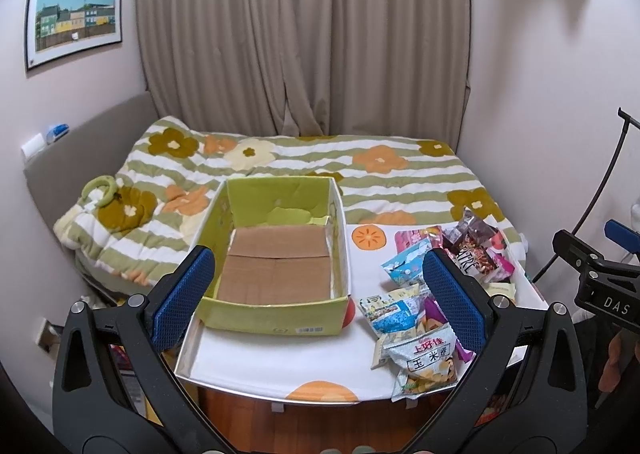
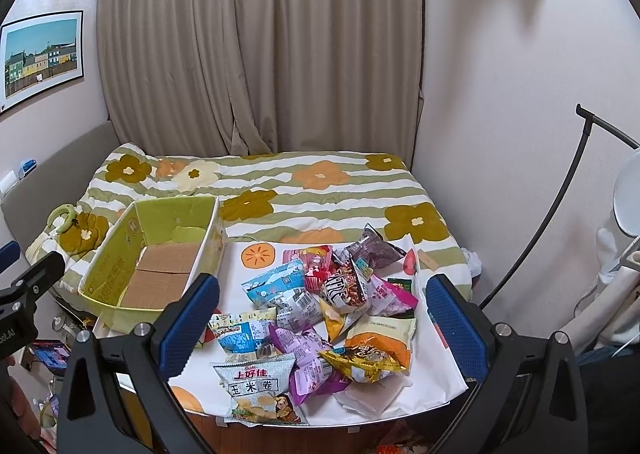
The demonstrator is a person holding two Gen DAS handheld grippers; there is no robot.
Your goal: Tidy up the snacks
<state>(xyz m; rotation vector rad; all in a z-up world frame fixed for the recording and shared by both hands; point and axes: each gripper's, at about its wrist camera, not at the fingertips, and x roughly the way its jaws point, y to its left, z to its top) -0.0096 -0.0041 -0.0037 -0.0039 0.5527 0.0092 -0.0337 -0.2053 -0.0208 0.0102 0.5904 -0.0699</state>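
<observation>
A green cardboard box [image 1: 276, 318] stands open and empty on the left of a white table [image 1: 280, 358]; it also shows in the right wrist view [image 2: 116, 254]. A heap of snack packets [image 2: 328, 310] lies on the right of the table, with a grey corn-roll packet [image 2: 260, 390] nearest me; the heap also shows in the left wrist view [image 1: 436, 294]. My left gripper [image 1: 320, 294] is open and empty, held above the table in front of the box. My right gripper [image 2: 324, 322] is open and empty, above the snack heap.
A bed with a green-striped flower quilt [image 1: 360, 165] lies behind the table, with a green ring toy [image 1: 100, 189] on it. Curtains [image 1: 304, 33] hang behind. A black lamp stand [image 2: 560, 205] curves at the right. The table's front edge is close below me.
</observation>
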